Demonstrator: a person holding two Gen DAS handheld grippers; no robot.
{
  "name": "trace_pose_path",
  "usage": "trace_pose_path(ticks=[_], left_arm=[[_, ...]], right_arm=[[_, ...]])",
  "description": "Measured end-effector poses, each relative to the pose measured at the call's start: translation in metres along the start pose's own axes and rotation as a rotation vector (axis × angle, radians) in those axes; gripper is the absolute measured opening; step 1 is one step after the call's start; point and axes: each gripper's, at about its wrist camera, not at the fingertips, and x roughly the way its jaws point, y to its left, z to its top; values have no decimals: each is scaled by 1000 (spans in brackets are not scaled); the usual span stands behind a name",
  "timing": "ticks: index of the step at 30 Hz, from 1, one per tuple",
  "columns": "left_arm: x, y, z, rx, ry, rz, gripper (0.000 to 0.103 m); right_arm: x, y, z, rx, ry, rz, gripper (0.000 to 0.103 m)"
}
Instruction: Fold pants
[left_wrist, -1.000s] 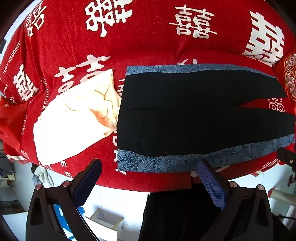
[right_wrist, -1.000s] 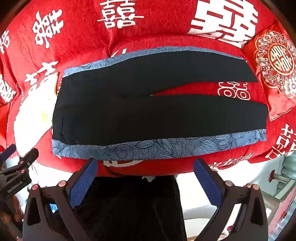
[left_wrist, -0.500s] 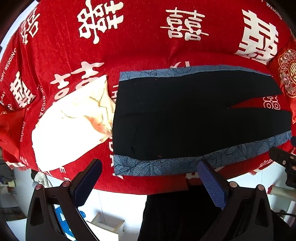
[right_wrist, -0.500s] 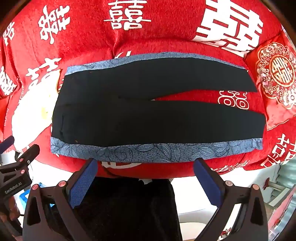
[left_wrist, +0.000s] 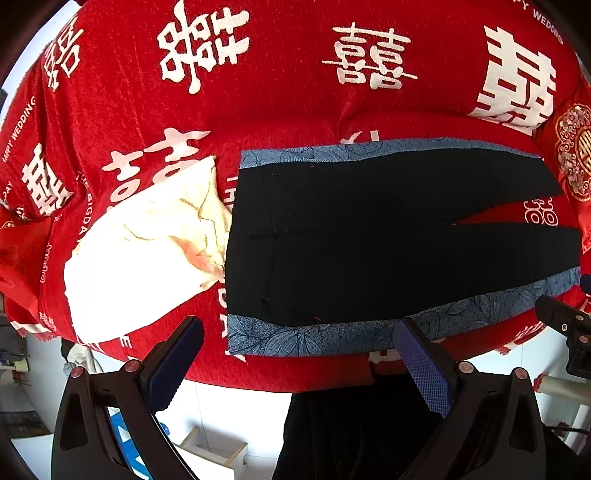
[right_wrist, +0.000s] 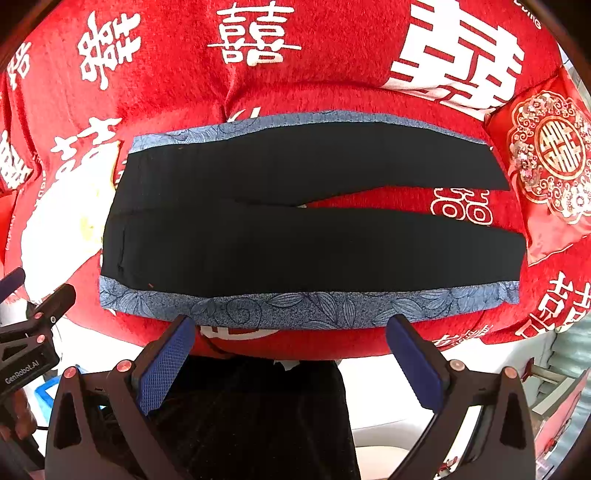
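Black pants (left_wrist: 369, 243) (right_wrist: 295, 229) with blue floral side stripes lie flat on a red cloth, waistband at the left, both legs stretching right with a narrow gap between them. My left gripper (left_wrist: 299, 360) is open and empty, hovering above the near blue stripe by the waist end. My right gripper (right_wrist: 290, 354) is open and empty, hovering above the near stripe around mid-leg. Each gripper shows at the edge of the other's view.
A red cloth with white characters (left_wrist: 295, 92) (right_wrist: 332, 74) covers the surface. A white crumpled cloth (left_wrist: 147, 251) (right_wrist: 62, 221) lies left of the waistband. A red embroidered cushion (right_wrist: 554, 170) sits at the right. The surface's near edge drops to the floor below the grippers.
Both grippers have drawn back and up a little, so the pants sit lower and smaller in both views. The pants have not moved; both grippers stayed open.
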Motion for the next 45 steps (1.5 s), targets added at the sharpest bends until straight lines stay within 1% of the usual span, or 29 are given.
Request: trace_pose_path(ticks=[13, 32, 39, 45], left_arm=[[-6, -2, 1, 0, -22, 1, 103], [-7, -1, 1, -3, -27, 6, 103], [-7, -4, 3, -3, -25, 6, 103], [-9, -11, 6, -8, -24, 21, 103]], right_arm=[[-3, -1, -1, -6, -13, -7, 103], [-6, -2, -1, -14, -28, -16, 103], [-5, -3, -1, -20, -32, -12, 103], [-3, -11, 4, -26, -34, 4, 103]])
